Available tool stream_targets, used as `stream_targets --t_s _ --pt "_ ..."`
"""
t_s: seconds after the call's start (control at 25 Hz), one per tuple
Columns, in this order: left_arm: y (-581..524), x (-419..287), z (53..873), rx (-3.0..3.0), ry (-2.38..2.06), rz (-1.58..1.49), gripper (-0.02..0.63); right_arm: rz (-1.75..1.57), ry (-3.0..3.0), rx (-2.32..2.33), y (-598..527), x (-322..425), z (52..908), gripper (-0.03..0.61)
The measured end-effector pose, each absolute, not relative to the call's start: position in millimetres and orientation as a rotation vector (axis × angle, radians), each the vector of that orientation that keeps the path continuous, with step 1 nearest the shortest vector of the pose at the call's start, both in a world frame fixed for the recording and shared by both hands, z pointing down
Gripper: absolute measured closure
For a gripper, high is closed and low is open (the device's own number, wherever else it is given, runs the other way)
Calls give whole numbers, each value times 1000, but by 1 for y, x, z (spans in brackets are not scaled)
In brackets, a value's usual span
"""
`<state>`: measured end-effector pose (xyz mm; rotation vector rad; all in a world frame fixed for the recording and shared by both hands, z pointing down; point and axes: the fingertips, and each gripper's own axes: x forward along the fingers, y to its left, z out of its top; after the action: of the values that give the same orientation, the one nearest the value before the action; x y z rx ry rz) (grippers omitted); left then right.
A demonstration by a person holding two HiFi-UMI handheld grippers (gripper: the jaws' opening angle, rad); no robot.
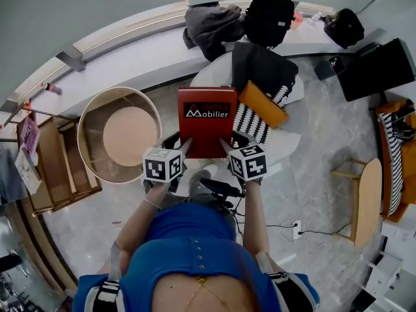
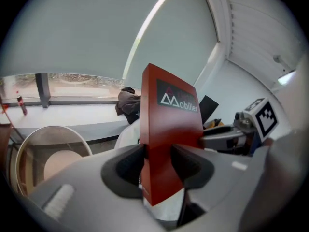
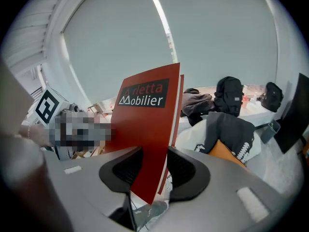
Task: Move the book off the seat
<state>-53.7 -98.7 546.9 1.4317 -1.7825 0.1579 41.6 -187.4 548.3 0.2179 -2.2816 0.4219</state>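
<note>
A thick red book [image 1: 207, 119] with white "Mobilier" lettering is held up in the air between both grippers. My left gripper [image 1: 174, 149] is shut on its near left corner, and my right gripper [image 1: 233, 147] is shut on its near right corner. In the left gripper view the red book [image 2: 169, 129] stands on edge between the dark pads. The right gripper view shows the same book [image 3: 147, 129] clamped between its pads. Beyond the book is the white seat [image 1: 292, 132], draped with a black garment [image 1: 263, 67], a striped cloth [image 1: 250, 122] and an orange folder [image 1: 261, 104].
A round wooden side table [image 1: 120, 134] stands to the left. A window ledge [image 1: 143, 51] behind carries a grey jacket [image 1: 211, 25] and black bags [image 1: 268, 17]. A wooden stool [image 1: 364, 200] stands right. A power strip [image 1: 296, 227] with cables lies on the marble floor.
</note>
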Motion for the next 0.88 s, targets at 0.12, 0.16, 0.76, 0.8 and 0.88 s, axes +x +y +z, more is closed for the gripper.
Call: stream_targets --t_s 0.12,0.16,0.76,0.8,0.88 --pt "-49 -100 544 1351 -1844 93 442 355 -2279 116 -147 -13 544 419" --pt "-31 -115 543 1324 -1862 72 442 333 -2277 84 -131 -32 542 419" --pt "262 -313 549 1040 -2002 -69 443 198 -2241 -229 144 -260 549 417" --pt "278 -320 550 1024 -2006 -75 443 192 -2237 -242 159 -268 550 417" --pt "306 -331 553 994 -2014 -84 443 177 -2228 -267 184 -282 553 417"
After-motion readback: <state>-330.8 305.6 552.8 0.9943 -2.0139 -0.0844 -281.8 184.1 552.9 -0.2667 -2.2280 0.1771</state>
